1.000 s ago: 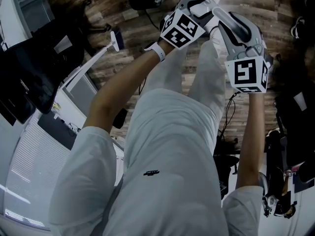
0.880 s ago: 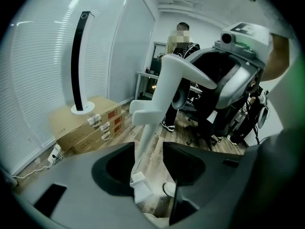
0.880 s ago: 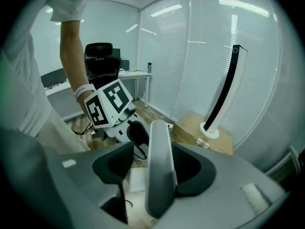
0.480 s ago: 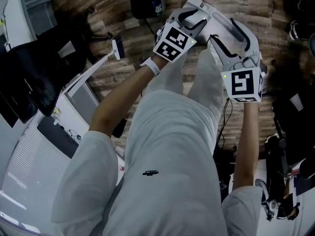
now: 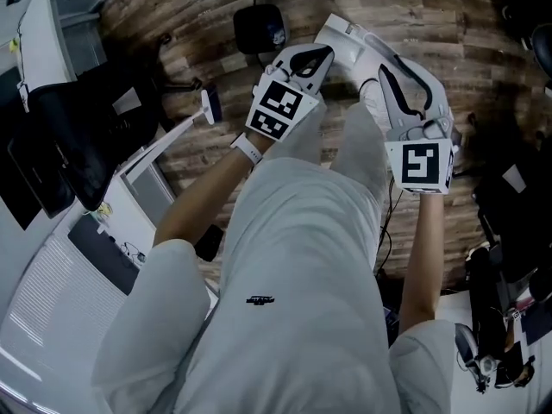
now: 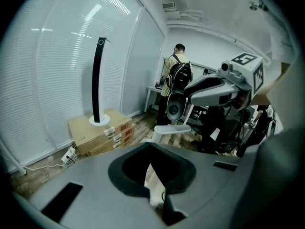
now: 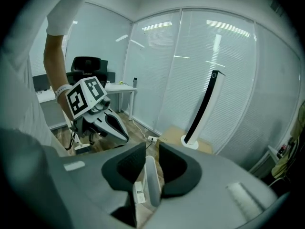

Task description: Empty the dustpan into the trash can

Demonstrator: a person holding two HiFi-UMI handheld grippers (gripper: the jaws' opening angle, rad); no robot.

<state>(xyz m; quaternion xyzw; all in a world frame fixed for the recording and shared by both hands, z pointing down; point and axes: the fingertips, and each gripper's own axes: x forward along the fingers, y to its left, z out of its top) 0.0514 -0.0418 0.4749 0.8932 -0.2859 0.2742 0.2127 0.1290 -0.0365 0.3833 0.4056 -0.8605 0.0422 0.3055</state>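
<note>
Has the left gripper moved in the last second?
Yes. In the head view the left gripper has shifted left: once well right of the black floor device, its cube now sits nearly below it.

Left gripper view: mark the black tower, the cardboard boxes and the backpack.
black tower [image 6: 96, 80]: left gripper view, mid-column.
cardboard boxes [image 6: 83, 127]: left gripper view, top face.
backpack [image 6: 180, 75]: left gripper view, middle of pack.

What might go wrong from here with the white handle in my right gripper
The right gripper has just been closing its jaws on the white handle; so narrow a hold may let it twist or slip. Cables lie on the floor close beside you, so a step could snag them.
</note>
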